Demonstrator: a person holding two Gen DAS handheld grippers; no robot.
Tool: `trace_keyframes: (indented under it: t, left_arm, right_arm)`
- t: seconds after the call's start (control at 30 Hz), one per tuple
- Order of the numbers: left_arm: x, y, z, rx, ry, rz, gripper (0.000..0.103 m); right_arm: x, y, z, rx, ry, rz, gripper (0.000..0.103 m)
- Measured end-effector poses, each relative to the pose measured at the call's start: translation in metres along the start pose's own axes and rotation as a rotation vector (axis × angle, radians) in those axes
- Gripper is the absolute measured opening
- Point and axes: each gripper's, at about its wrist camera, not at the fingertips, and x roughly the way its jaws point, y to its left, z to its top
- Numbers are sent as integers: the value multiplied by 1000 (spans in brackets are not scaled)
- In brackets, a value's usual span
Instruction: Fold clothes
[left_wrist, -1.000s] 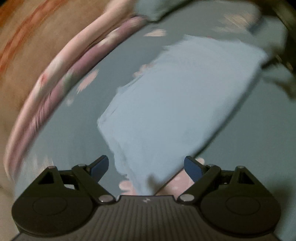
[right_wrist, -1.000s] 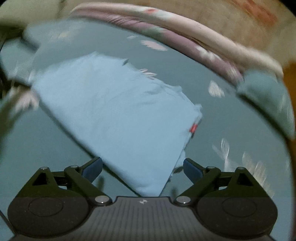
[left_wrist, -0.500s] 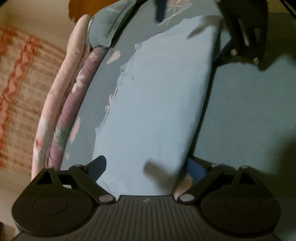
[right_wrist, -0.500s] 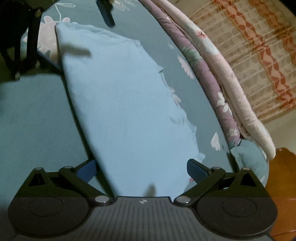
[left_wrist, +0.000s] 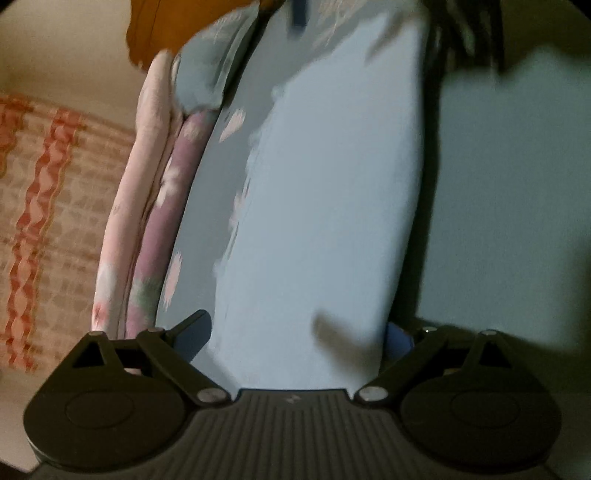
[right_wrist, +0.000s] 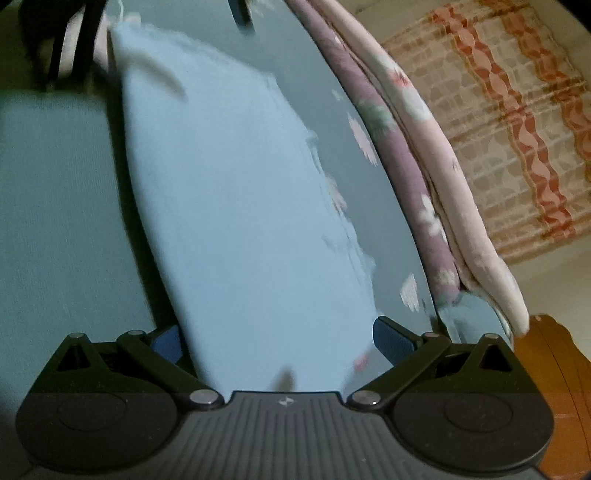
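A folded light-blue garment is laid flat on the bed, beside rolled floral bedding. The left gripper and right gripper are held low at opposite ends of the garment, jaws spread wide across its edge.

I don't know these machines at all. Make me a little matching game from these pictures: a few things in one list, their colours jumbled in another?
Things:
1. folded cloth
2. bedsheet
3. rolled blanket
4. wooden furniture

Colours:
A. orange-brown
B. pale pink
C. light blue
D. dark teal with pink flowers

Pairs: 1-C, 2-D, 3-B, 4-A
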Motion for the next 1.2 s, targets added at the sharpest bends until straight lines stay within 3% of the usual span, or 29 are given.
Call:
trace_keyframes:
  t: [0.13,0.37,0.6,0.7,0.87,0.97,1.1,1.2]
  left_arm:
    - [7,3,-10,2,38,21,95]
    - [13,-3,21,35,-13,30,94]
    - [12,4,-17,17,59,32,94]
    - [14,3,-14,33,53,35,94]
    - [16,-7,-6,80,35,27,74]
    - [12,-14,-10,76,29,19,54]
    - [8,-24,-12,75,27,5,29]
    - [9,-27,-12,69,31,-20,12]
  right_arm:
    - [1,-6,-15,-5,30,-22,103]
    - [5,13,18,-53,-49,-28,102]
    - [3,6,-5,-70,0,-40,101]
    - [2,10,-6,-87,-3,-38,88]
    - [0,18,-8,-117,-8,-33,69]
    - [-1,23,-10,-134,-11,-30,58]
    - [-5,29,-13,-151,-22,-35,53]
    - [-2,25,-12,-127,-14,0,30]
